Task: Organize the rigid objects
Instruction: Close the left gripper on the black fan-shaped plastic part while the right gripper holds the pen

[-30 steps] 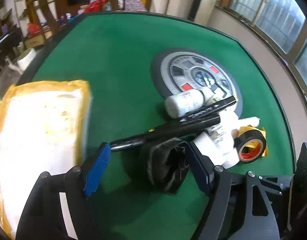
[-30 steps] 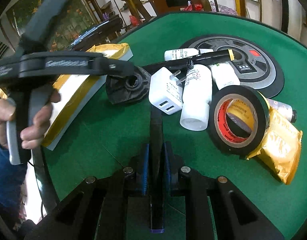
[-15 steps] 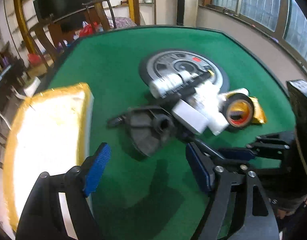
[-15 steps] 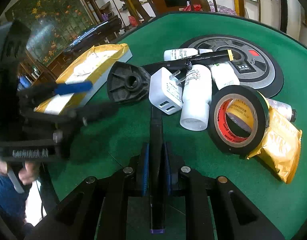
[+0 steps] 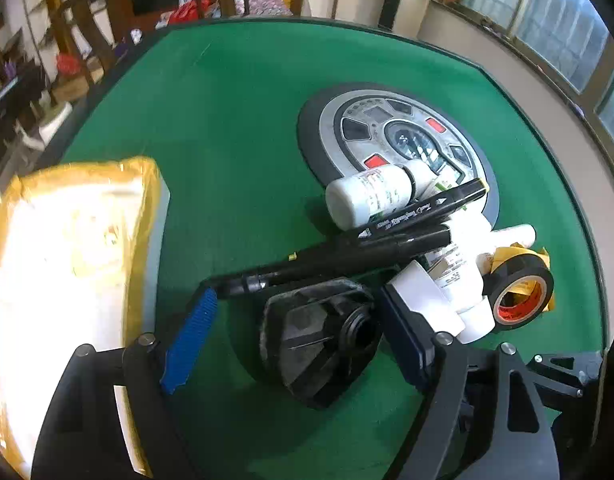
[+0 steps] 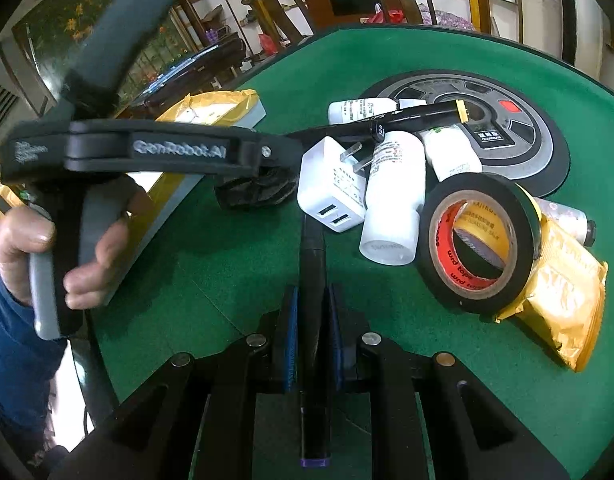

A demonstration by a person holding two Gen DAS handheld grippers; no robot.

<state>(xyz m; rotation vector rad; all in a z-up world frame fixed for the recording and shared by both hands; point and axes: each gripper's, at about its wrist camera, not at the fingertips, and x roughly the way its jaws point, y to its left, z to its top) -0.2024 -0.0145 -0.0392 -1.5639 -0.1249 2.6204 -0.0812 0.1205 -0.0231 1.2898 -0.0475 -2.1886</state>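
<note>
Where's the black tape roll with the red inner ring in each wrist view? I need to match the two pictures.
Left wrist: the tape roll is at the right edge of the pile, standing on edge beside the white bottles, right of the open left gripper.
Right wrist: the tape roll is right of centre, leaning on the yellow packet.
Shared landmark: the white charger, left of the roll in both.

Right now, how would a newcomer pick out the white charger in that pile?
On the green table, find the round grey disc; the pile lies against its near edge. The charger is at the pile's left, beside an upright-lettered white bottle: the only boxy white piece, with two prongs and two USB slots.
</note>
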